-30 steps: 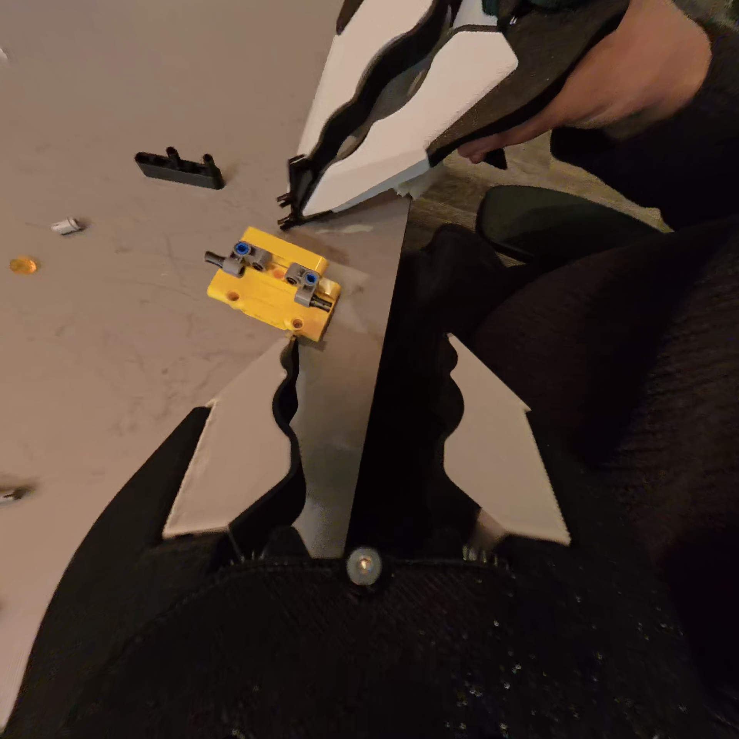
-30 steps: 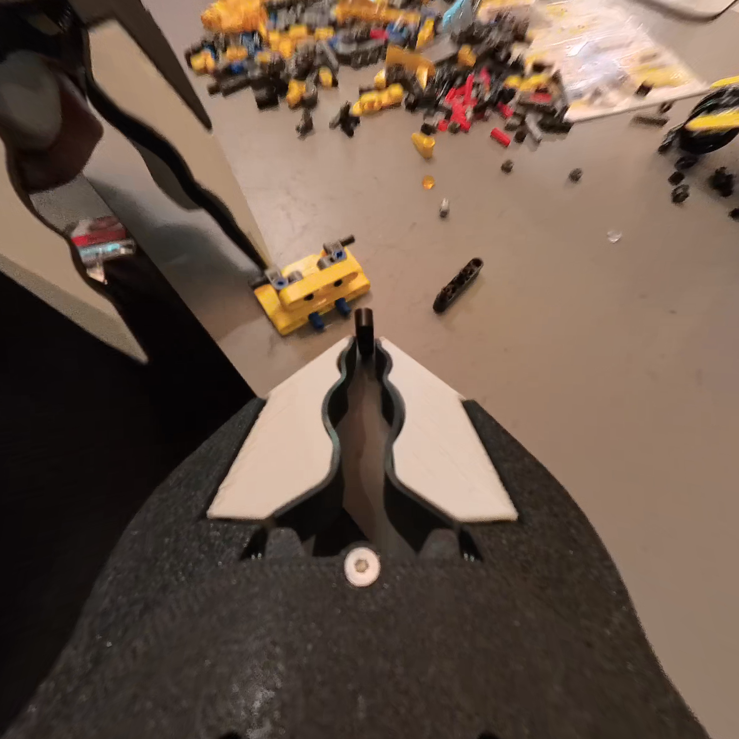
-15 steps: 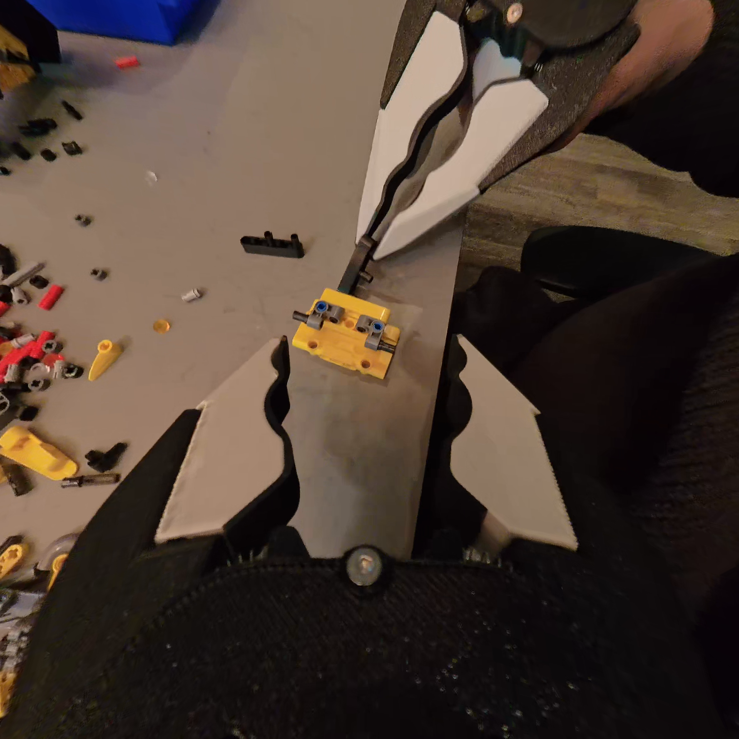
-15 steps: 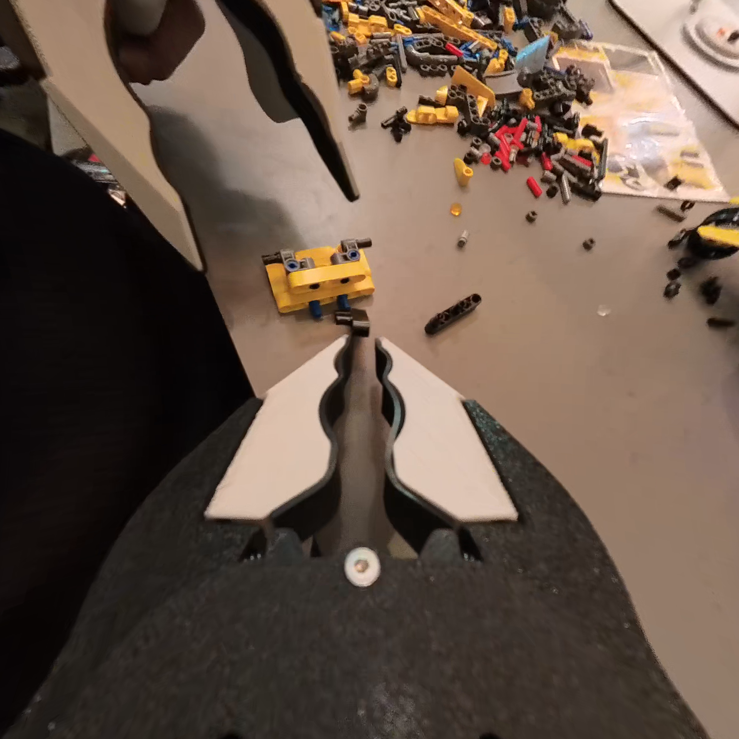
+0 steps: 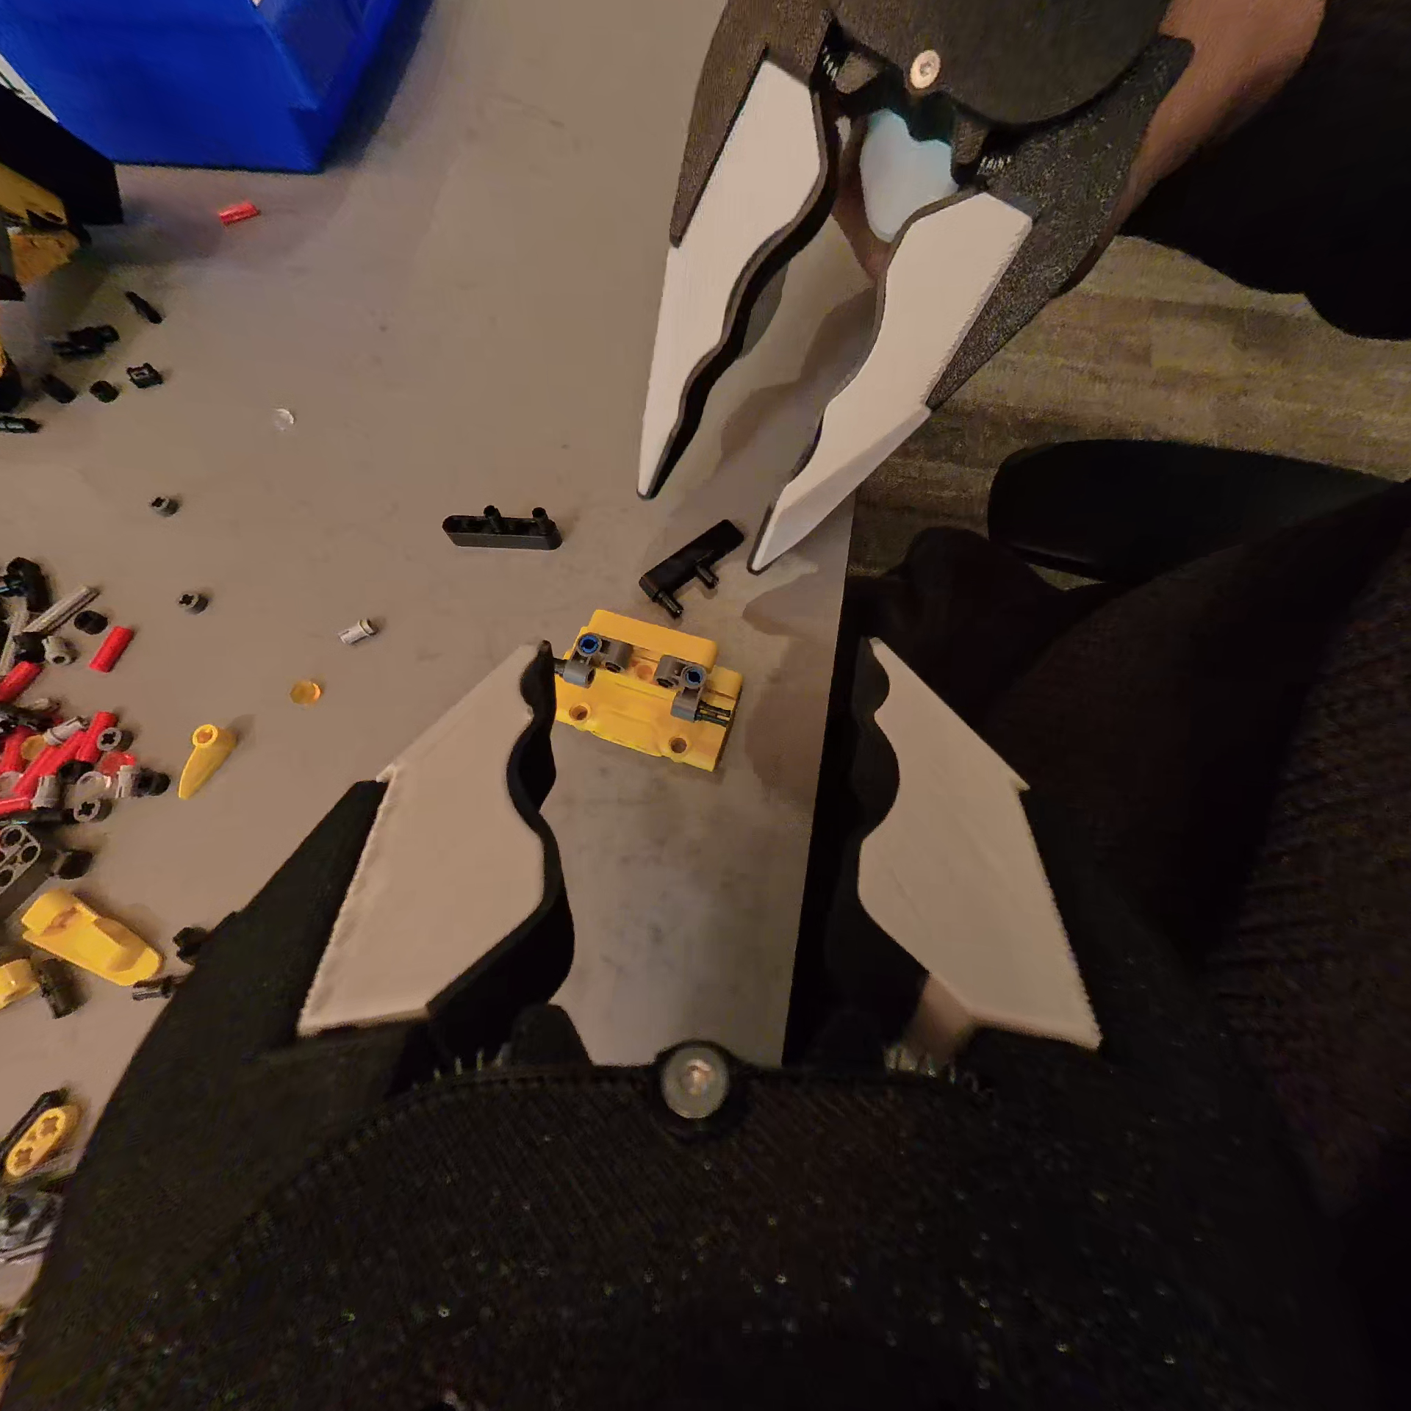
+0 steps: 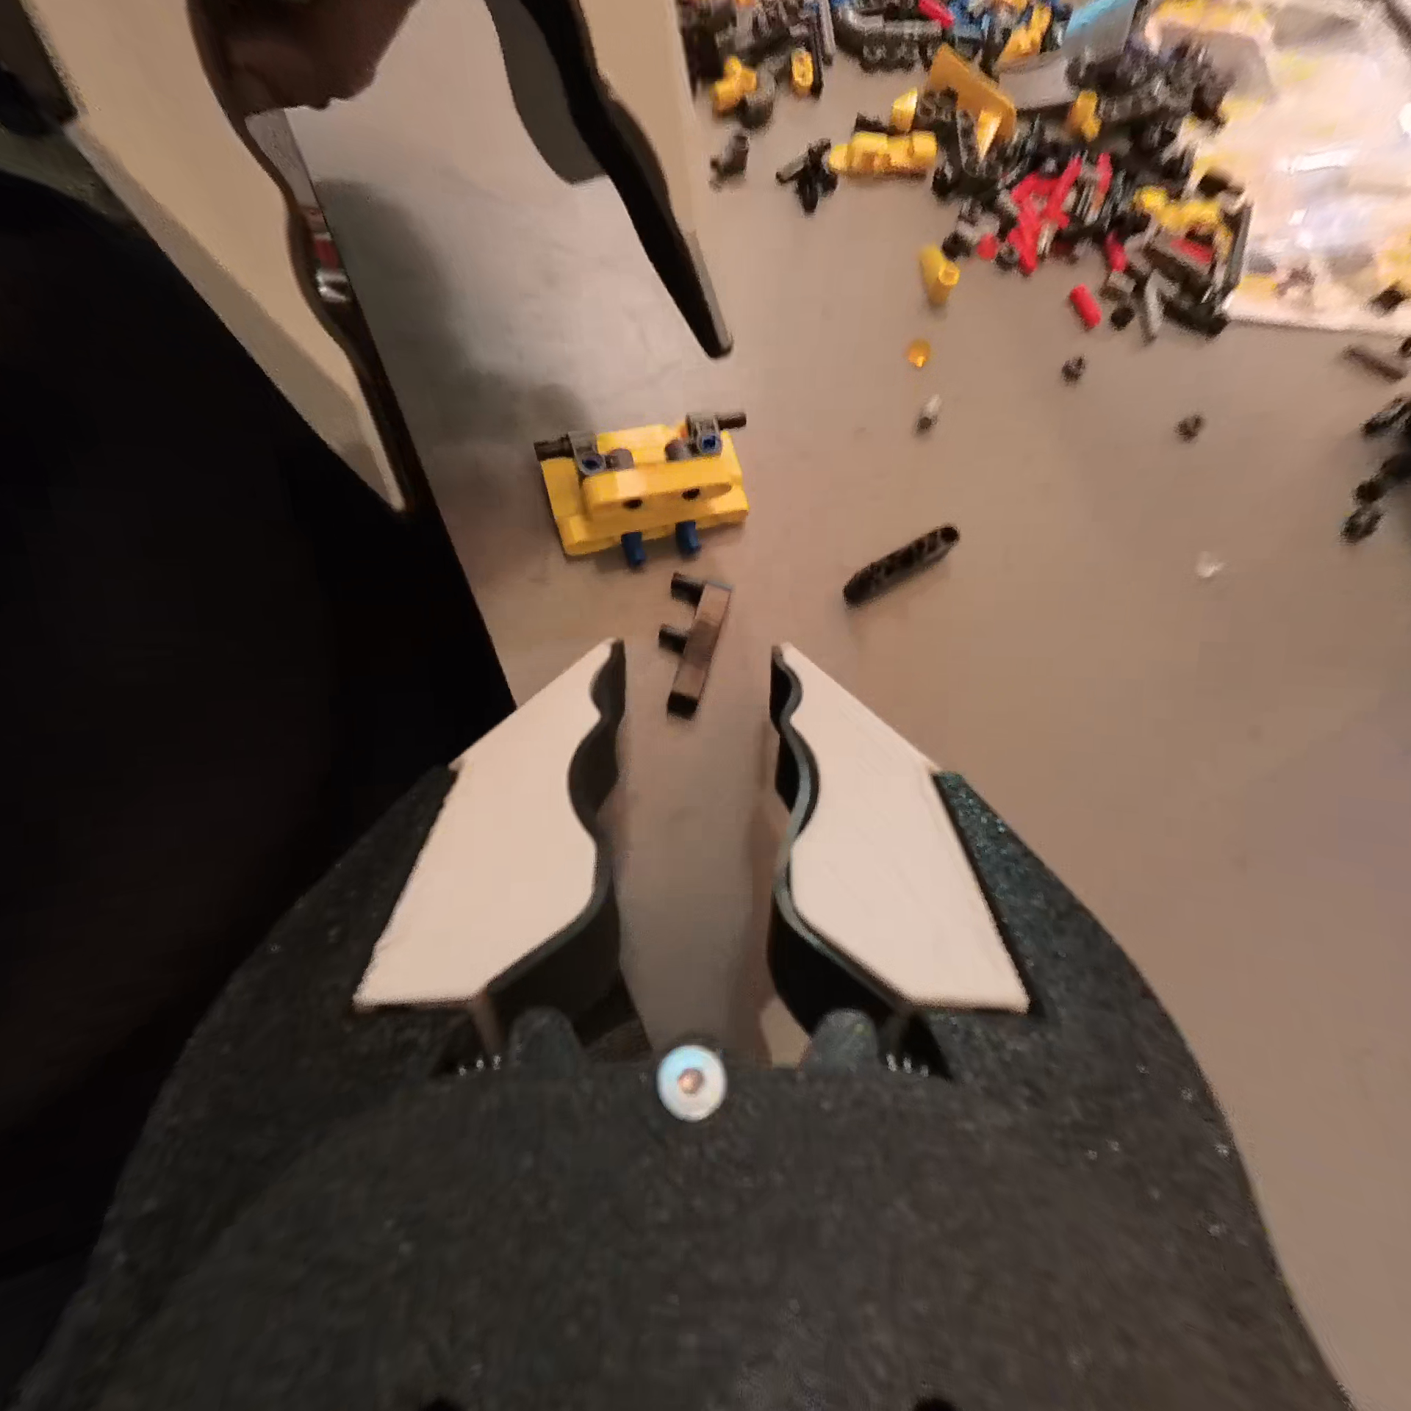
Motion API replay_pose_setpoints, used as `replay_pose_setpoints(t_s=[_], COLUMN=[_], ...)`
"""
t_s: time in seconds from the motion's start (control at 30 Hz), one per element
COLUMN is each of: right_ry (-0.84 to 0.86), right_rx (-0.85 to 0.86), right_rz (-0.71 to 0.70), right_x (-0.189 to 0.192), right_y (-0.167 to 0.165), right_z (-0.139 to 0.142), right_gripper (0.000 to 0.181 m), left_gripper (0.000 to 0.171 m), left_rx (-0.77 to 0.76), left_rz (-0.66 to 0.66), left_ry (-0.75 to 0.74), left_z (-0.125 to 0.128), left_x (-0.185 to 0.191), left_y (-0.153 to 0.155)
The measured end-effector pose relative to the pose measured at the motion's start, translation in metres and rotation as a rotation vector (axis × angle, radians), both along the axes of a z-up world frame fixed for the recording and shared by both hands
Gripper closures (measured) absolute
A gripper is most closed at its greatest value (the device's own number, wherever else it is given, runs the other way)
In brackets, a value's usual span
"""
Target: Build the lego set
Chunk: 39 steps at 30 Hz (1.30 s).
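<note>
A yellow brick assembly [image 5: 649,691] with grey connectors and blue pins lies near the table's edge; it also shows in the right wrist view [image 6: 645,489]. My left gripper [image 5: 706,649] is open and empty, its left fingertip [image 5: 534,672] close beside the assembly. A small black beam with two pins [image 6: 699,645] lies on the table between the tips of my right gripper [image 6: 696,649], which is open and free of it. In the left wrist view the black beam [image 5: 691,565] lies just under the right gripper [image 5: 702,527].
A longer black beam [image 5: 500,531] lies left of the assembly, also in the right wrist view [image 6: 901,565]. A pile of loose red, yellow and black parts [image 6: 1069,175] covers the far table. A blue bin [image 5: 191,76] stands behind. The table edge [image 5: 821,763] and dark clothing lie right. My right fingertips sit around 6 centimeters from my left ones.
My right gripper has opened and let go of the small black beam, which now lies on the table by the yellow assembly. Both grippers have drawn back from the table a little.
</note>
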State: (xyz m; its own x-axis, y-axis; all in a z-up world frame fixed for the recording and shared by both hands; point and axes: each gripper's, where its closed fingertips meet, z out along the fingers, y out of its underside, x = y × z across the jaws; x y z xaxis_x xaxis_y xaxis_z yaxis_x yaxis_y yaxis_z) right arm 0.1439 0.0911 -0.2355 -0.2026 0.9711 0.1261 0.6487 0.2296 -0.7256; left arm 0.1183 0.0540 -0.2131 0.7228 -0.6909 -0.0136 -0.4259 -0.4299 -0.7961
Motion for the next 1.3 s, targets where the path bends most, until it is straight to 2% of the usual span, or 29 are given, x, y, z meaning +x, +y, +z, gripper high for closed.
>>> replay_pose_setpoints(t_s=[0.1, 0.17, 0.2, 0.3, 0.4, 0.5, 0.6, 0.67, 0.77, 0.83, 0.87, 0.93, 1.0, 1.07, 1.2, 1.3], right_ry=[-0.034, -0.021, -0.016, 0.000, 0.048, 0.098, 0.057, 0.046, 0.052, 0.053, 0.048, 0.036, 0.016, 0.009, 0.014, 0.091], right_rx=[-0.055, -0.062, -0.051, -0.032, -0.085, -0.237, -0.438, -0.552, -0.677, -0.722, -0.735, -0.750, -0.747, -0.742, -0.759, -0.787], right_rz=[-0.029, -0.042, -0.060, -0.091, -0.088, -0.071, -0.099, -0.086, -0.054, -0.052, -0.053, -0.050, -0.046, -0.042, -0.017, 0.006], right_x=[0.007, 0.007, 0.006, 0.005, 0.005, 0.005, 0.008, 0.009, 0.010, 0.011, 0.011, 0.013, 0.013, 0.013, 0.012, 0.010], right_y=[-0.002, -0.002, 0.000, 0.004, 0.001, -0.010, -0.016, -0.023, -0.032, -0.033, -0.033, -0.035, -0.037, -0.038, -0.043, -0.043], right_z=[-0.011, -0.012, -0.012, -0.011, 0.002, 0.023, 0.030, 0.033, 0.040, 0.041, 0.040, 0.038, 0.035, 0.034, 0.037, 0.049], right_gripper=[0.151, 0.171, 0.174, 0.175, 0.175, 0.175, 0.175, 0.175, 0.175, 0.174, 0.174, 0.174, 0.174, 0.174, 0.175, 0.173], left_gripper=[0.094, 0.094, 0.095, 0.101, 0.107, 0.114, 0.143, 0.144, 0.146, 0.164, 0.168, 0.162, 0.142, 0.142, 0.162, 0.163], left_rx=[0.004, 0.011, 0.018, 0.047, 0.074, 0.125, 0.208, 0.243, 0.241, 0.261, 0.273, 0.268, 0.272, 0.275, 0.299, 0.288], left_rz=[0.001, -0.006, -0.009, -0.008, 0.004, -0.004, -0.022, -0.016, -0.050, -0.071, -0.074, -0.073, -0.048, -0.057, -0.078, -0.063], left_ry=[-0.015, -0.022, -0.024, -0.017, 0.007, 0.026, 0.114, 0.203, 0.243, 0.235, 0.228, 0.210, 0.218, 0.224, 0.238, 0.171], left_z=[0.000, 0.001, 0.002, 0.006, 0.008, 0.014, 0.016, 0.013, 0.007, 0.009, 0.012, 0.013, 0.012, 0.011, 0.011, 0.016], left_x=[0.002, 0.004, 0.006, 0.008, 0.006, 0.009, 0.013, 0.013, 0.019, 0.023, 0.023, 0.025, 0.022, 0.023, 0.026, 0.025], left_y=[0.000, 0.001, 0.001, 0.004, 0.007, 0.008, 0.008, 0.010, 0.006, 0.003, 0.002, 0.001, 0.004, 0.004, 0.002, 0.000])
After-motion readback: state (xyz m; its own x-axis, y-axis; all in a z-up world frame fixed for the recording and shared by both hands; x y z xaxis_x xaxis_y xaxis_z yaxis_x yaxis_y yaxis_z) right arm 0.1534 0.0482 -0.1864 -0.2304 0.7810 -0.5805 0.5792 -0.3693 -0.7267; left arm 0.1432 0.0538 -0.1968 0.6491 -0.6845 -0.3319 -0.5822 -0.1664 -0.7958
